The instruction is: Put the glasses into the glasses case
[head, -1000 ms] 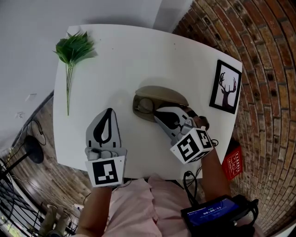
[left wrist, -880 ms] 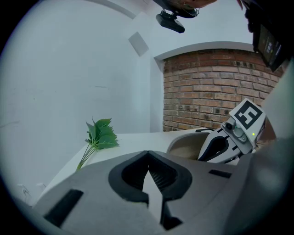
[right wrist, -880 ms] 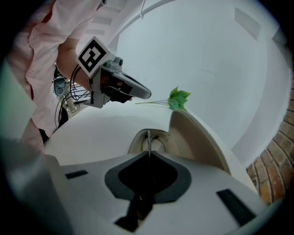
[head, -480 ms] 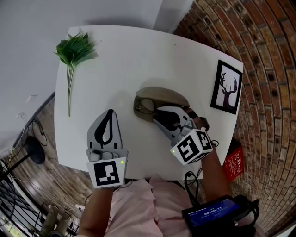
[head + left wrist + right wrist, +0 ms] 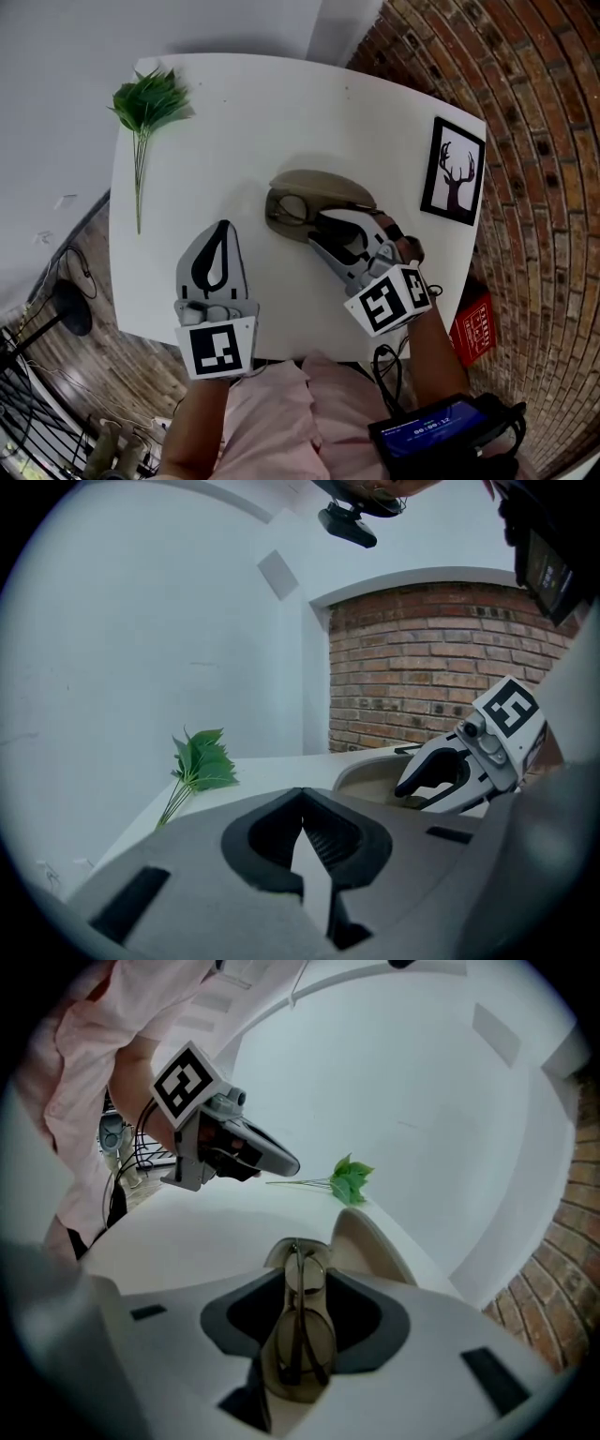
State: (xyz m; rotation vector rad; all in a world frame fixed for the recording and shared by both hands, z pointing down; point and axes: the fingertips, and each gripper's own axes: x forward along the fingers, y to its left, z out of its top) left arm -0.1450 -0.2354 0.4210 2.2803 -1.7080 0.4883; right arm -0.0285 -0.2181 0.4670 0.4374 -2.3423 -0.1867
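Observation:
The tan glasses case (image 5: pixel 323 190) lies open near the middle of the white table (image 5: pixel 244 122). The folded glasses (image 5: pixel 298 211) rest inside it. My right gripper (image 5: pixel 330 231) hangs just over the case's near end. Its jaws have just been opening and now stand wide. In the right gripper view the glasses (image 5: pixel 298 1279) lie lengthwise in the tray between the spread jaws of the right gripper (image 5: pixel 302 1372), and the pads are off them. The lid (image 5: pixel 370 1246) stands up behind. My left gripper (image 5: pixel 214 251) is shut and empty, left of the case; the left gripper (image 5: pixel 305 841) sees the case (image 5: pixel 370 778) ahead.
A green leafy sprig (image 5: pixel 145 112) lies at the table's far left. A framed deer picture (image 5: pixel 453 171) lies near the right edge. Off the table's right side are a brick floor, a red object (image 5: pixel 473 328) and a dark device with a screen (image 5: pixel 431 436).
The right gripper's jaws have spread from nearly closed on the glasses to wide apart. The glasses now lie loose in the case. The left gripper has stayed put.

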